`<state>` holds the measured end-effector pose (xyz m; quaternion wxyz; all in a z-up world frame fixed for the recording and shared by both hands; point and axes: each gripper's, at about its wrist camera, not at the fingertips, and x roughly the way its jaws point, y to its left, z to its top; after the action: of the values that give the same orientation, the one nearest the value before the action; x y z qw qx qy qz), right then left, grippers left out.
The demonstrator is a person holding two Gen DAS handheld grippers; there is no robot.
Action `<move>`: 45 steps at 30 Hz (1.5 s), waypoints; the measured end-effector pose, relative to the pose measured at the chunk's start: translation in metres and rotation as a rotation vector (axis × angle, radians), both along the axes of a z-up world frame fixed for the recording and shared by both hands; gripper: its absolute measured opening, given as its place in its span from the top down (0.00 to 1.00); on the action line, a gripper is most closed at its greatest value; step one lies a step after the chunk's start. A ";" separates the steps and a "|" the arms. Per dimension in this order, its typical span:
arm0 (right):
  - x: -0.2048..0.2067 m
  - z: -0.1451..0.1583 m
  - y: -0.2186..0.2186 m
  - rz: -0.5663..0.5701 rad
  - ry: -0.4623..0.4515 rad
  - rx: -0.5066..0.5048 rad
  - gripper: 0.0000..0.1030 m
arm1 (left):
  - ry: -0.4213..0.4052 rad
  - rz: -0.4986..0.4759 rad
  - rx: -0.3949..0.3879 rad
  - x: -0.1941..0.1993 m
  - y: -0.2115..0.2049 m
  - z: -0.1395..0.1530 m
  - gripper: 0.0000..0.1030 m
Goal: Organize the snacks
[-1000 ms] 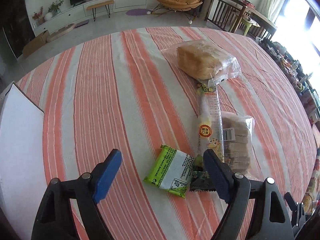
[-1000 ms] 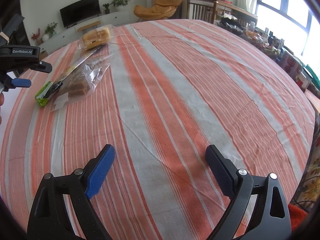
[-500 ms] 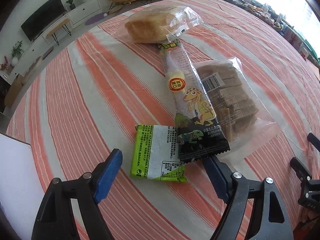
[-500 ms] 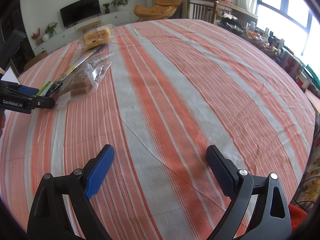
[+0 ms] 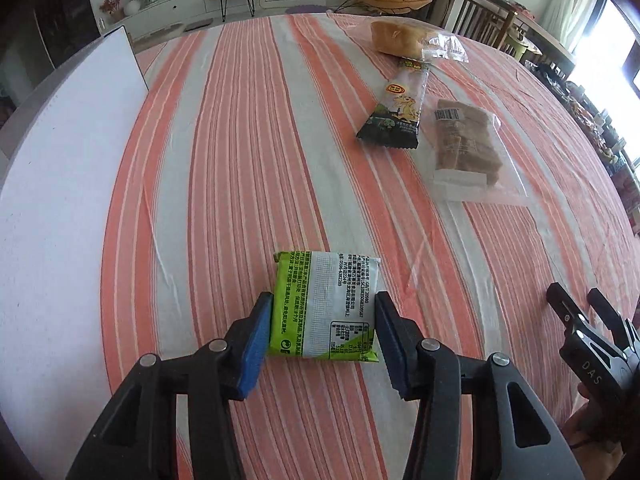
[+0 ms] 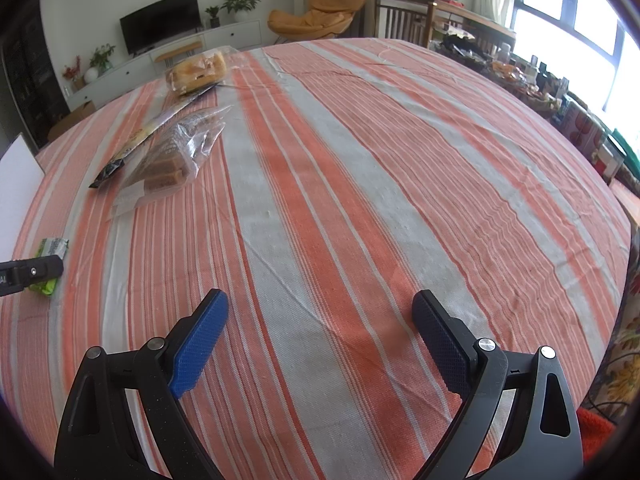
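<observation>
The green snack packet lies flat on the striped tablecloth at lower centre of the left wrist view, printed back side up, its two sides against the blue pads of the left gripper, whose jaws are closing on it. Only this view shows that contact; in the right wrist view the same packet is a small green sliver at the left edge, half hidden behind one black finger of the left gripper. The left gripper points steeply down at the cloth. The right gripper appears at the bottom of its own view with its jaws wide apart and nothing between them, over bare cloth; the left view catches its black tips at the lower right edge.

Toward the upper right of the left view lie a long dark lizard-print packet, a clear bag of brown bars just beside it, and a bagged bread loaf beyond. A white board covers the left side. Behind the table stand a television, a white cabinet with plants, an orange chair and bright windows at right
</observation>
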<state>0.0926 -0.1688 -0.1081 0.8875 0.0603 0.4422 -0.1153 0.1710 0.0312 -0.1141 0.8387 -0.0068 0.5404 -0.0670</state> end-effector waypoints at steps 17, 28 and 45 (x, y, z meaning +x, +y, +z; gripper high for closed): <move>-0.001 0.000 0.001 0.003 -0.001 0.000 0.07 | -0.202 0.024 0.052 -0.022 0.009 -0.018 0.00; -0.001 0.000 0.000 0.003 -0.001 0.000 0.07 | -0.201 0.024 0.050 -0.022 0.008 -0.018 0.00; 0.029 0.021 0.002 0.093 0.061 0.195 0.08 | -0.201 0.025 0.050 -0.022 0.009 -0.018 0.00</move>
<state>0.1220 -0.1670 -0.0869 0.8678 0.1221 0.4806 -0.0321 0.1490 0.0398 -0.1319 0.8893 0.0143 0.4549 -0.0435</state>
